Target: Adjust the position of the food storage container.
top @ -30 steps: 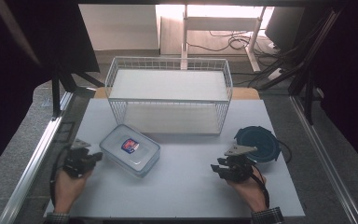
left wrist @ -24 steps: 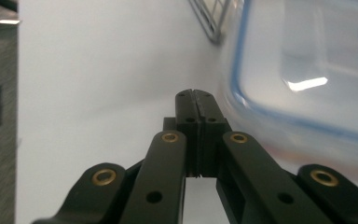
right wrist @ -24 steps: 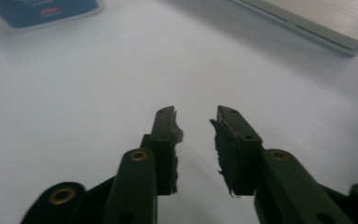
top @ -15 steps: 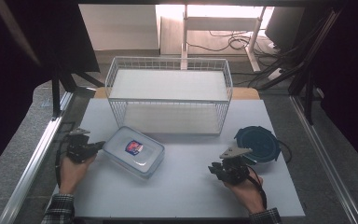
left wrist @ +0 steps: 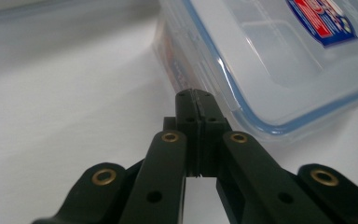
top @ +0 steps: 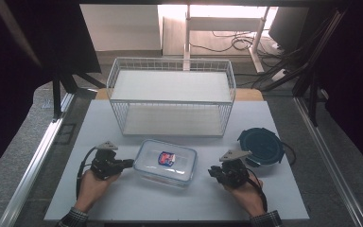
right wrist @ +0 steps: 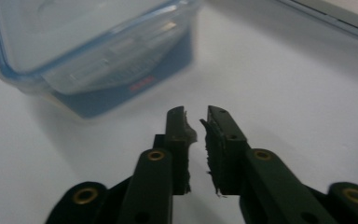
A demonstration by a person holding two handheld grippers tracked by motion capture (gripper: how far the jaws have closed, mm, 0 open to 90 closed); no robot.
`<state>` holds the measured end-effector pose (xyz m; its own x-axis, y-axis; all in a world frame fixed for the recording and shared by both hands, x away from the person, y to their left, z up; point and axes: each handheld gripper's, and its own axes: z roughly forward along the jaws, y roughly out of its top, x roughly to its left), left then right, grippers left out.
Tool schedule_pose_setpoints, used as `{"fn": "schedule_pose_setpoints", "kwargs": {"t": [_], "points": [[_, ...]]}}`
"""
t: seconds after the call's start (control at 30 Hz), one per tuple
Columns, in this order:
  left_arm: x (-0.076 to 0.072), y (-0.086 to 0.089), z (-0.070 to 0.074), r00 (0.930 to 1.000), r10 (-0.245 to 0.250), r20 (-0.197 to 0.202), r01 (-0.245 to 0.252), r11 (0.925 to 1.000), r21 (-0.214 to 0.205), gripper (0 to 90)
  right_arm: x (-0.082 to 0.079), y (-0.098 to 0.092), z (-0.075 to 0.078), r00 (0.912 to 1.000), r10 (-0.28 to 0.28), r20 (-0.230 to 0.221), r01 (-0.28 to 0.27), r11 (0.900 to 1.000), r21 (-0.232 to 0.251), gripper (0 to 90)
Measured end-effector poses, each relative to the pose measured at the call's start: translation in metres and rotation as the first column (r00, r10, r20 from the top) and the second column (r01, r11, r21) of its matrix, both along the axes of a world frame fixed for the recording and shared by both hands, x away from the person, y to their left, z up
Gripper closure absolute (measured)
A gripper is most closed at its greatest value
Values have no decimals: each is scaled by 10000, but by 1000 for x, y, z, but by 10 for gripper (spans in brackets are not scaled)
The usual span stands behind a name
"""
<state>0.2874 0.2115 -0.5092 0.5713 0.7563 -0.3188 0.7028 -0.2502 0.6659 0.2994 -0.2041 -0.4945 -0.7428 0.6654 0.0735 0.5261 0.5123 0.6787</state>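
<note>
A clear rectangular food container [top: 165,163] with a blue-sealed lid and a red and blue sticker lies on the white table, in front of the wire basket. My left gripper [top: 130,163] is shut with nothing in it, and its tips touch the container's left side. In the left gripper view the closed jaws [left wrist: 196,95] meet the container [left wrist: 270,60] at the lid rim. My right gripper [top: 211,171] rests on the table a little right of the container and points at it. Its jaws [right wrist: 196,119] have just been closing. A narrow gap remains between them, nothing is in it, and the container [right wrist: 88,46] lies a short way ahead.
A white wire basket [top: 170,61] with a shelf stands at the back middle of the table. A dark blue round lidded bowl [top: 261,146] sits at the right, just behind my right hand. Bare table [top: 170,201] lies along the front edge between the two hands.
My left gripper has moved right along the table and the container has slid right with it, from the left side to the middle. The right hand has hardly moved.
</note>
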Motion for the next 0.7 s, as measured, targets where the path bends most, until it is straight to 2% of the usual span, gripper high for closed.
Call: {"fn": "schedule_pose_setpoints", "kwargs": {"t": [0.13,0.2,0.23,0.33,0.43,0.53,0.57,0.67,0.7], "points": [[-9,-18,2,9977,-671,-18,671,9977,107,900,0,8,-3,9999,-5,-166,2,9998,-183,837],[-13,-25,3,9971,-762,38,761,9968,233,900,0,10,-5,9996,46,-263,-52,9997,-224,855],[-14,-27,3,9969,-784,49,782,9966,264,900,0,11,-6,9997,-17,-226,7,9991,-435,855],[-16,-30,2,9966,-829,-6,829,9965,123,900,1,9,-7,9995,-97,-303,82,9988,-473,863],[-19,-36,1,9941,-1074,-117,1074,9942,-4,900,2,9,-8,9992,-94,-385,76,9989,-464,881],[-23,-45,-2,9919,-1257,-177,1265,9899,641,900,2,10,-8,9998,-140,-170,129,9980,-617,882],[-23,-46,-3,9916,-1283,-187,1292,9898,600,899,3,10,-8,9997,-153,-211,141,9984,-555,880],[-22,-44,-2,9952,-977,66,965,9896,1063,878,2,10,-8,9997,-70,-216,58,9986,-522,880],[-22,-41,-2,9951,-985,69,976,9919,817,871,1,10,-7,9998,8,-199,-17,9988,-492,880]]}}
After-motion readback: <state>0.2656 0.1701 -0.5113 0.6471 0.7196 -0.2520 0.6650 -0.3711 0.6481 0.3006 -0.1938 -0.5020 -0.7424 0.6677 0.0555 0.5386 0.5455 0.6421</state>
